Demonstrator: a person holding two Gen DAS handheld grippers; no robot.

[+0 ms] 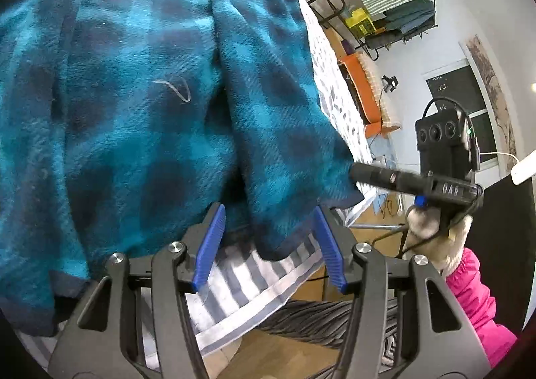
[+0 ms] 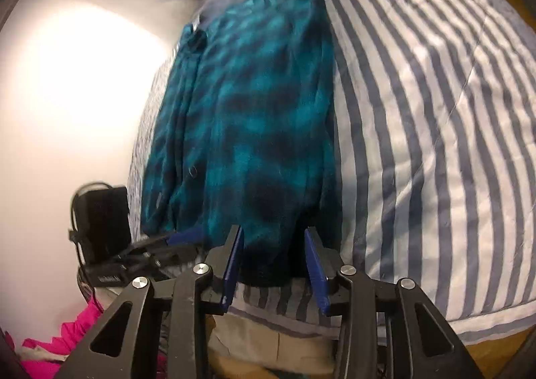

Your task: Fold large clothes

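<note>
A teal and dark-blue plaid garment [image 1: 134, 94] lies lengthwise on a blue-and-white striped bed cover [image 1: 241, 282]. Its near hem hangs at the cover's edge. My left gripper [image 1: 271, 241] stands open, its blue pads either side of the hem without pressing on it. In the right wrist view the same garment [image 2: 254, 111] stretches away across the bed cover [image 2: 435, 144]. My right gripper [image 2: 273, 258] is open too, with the dark hem lying loose between its pads. The right gripper's tip [image 1: 355, 173] sits at the garment's right corner, held by a gloved hand in a pink sleeve [image 1: 475, 305].
A black clothes rack [image 1: 395, 4] with folded items and an orange seat [image 1: 361, 91] stand beyond the bed, near a window [image 1: 469, 111]. Wooden floor [image 1: 284, 355] shows below the bed edge. A bright white wall [image 2: 67, 94] runs along the bed's far side.
</note>
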